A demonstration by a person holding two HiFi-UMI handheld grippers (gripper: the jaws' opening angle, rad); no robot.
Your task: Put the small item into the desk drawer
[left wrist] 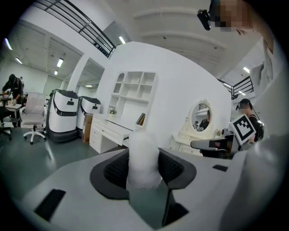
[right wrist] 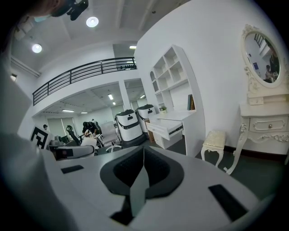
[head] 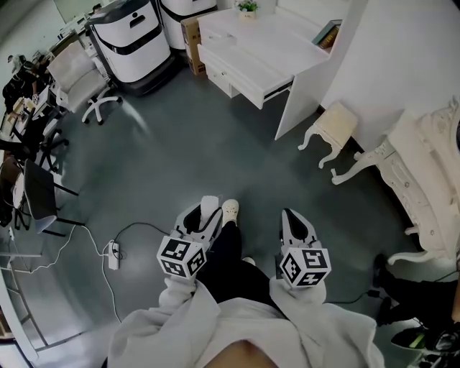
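The person stands on a grey floor, one hand-held gripper in each hand. The left hand-held gripper [head: 205, 214] is closed on the small item [left wrist: 143, 161], a white, fluffy-looking lump that stands upright between the dark ribbed pads; both pads press on its sides and its top rises above them. The right hand-held gripper [right wrist: 143, 155] has its jaws shut flat against each other, with nothing between them.

The only markings to be seen are the black-and-white square patterns on the left cube [head: 182, 256] and on the right cube [head: 305, 266]; they are code-like blocks, not letters. The spines of the books [head: 327, 36] on the shelf beside the bench are too small to read.

The white bench [head: 287, 39] stands against the wall, well apart from the person, at the top of the head view. Its drawer [head: 248, 77] is pulled out. A small potted plant [head: 248, 6] sits on the bench top. Right of the bench stand a cream stool [head: 335, 126] and an ornate dressing table [right wrist: 264, 124] with an oval mirror [right wrist: 263, 53]. Left of it are two white machines with black trim [head: 133, 36] and a white office chair [head: 75, 80]. A power strip [head: 113, 255] lies on the floor near the person's feet.
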